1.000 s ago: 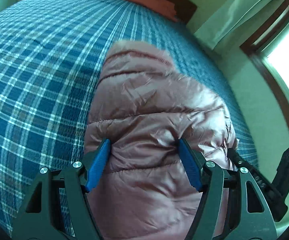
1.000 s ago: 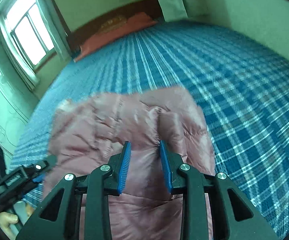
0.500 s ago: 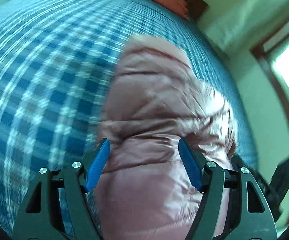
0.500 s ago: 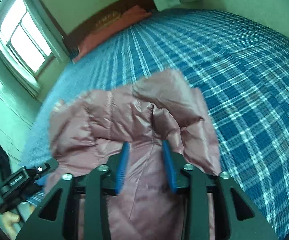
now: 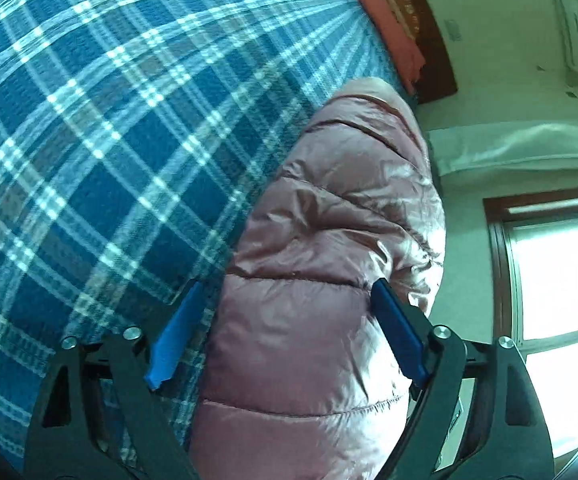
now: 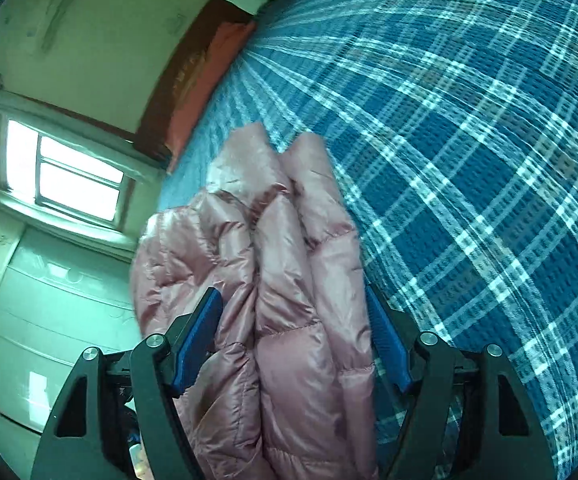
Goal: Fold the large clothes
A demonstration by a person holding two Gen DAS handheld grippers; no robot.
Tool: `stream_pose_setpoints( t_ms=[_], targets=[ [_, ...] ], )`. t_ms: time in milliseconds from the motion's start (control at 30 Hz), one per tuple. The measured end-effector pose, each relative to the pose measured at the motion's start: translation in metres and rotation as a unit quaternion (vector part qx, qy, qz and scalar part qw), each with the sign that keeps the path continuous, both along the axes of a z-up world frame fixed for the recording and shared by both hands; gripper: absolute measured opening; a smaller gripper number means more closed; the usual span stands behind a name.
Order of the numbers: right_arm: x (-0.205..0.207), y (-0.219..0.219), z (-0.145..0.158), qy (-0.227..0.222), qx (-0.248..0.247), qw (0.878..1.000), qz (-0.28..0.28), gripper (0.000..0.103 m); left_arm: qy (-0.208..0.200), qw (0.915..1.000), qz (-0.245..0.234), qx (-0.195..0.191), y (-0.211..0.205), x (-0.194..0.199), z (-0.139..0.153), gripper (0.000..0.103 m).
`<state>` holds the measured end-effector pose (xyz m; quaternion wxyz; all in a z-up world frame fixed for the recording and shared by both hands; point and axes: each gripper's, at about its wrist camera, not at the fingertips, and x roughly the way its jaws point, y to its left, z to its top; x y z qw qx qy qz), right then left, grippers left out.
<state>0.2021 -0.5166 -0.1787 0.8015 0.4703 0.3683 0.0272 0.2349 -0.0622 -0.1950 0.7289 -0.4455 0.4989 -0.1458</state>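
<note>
We are letting go of the pink puffer jacket (image 5: 321, 280), judging by both pairs of jaws opening around it so the fold can settle on the plaid bedspread (image 5: 109, 140). Our left gripper (image 5: 285, 328) straddles the near bulk, left pad clear; our right gripper (image 6: 295, 340) brackets the bunched folds (image 6: 281, 248), pads barely touching

My left gripper (image 5: 287, 330) is black angular plastic, with flat blue pads (image 5: 397, 332) on both fingers and round silver screws (image 5: 132, 333) at the joints near 7 and 5 o'clock. My right gripper (image 6: 294, 342) matches: black frame, blue ribbed pads (image 6: 197, 340), silver screws (image 6: 428, 337).
</note>
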Motion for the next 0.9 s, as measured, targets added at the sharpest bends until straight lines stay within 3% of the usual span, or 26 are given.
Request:
stream_pose_setpoints(
  t_ms=[133, 400, 667, 900],
  targets=[
    [-0.002, 0.01, -0.001, -0.016, 0.012, 0.999, 0.027, 0.075, 0.005, 0.9998, 0.002, -0.021, -0.009, -0.012, -0.005, 0.086],
    [-0.013, 0.031, -0.005, -0.041, 0.027, 0.999, 0.022, 0.072, -0.015, 0.9999, 0.001, -0.004, -0.018, -0.022, 0.0, 0.086],
    [-0.023, 0.048, -0.015, -0.047, 0.042, 0.997, 0.042, 0.045, -0.028, 0.999, -0.028, 0.019, -0.023, -0.027, 0.005, 0.061],
    [-0.036, 0.057, 0.0, -0.078, 0.041, 0.995, 0.043, 0.036, -0.056, 0.9972, -0.037, 0.034, -0.02, -0.027, 0.021, 0.052]
  ],
)
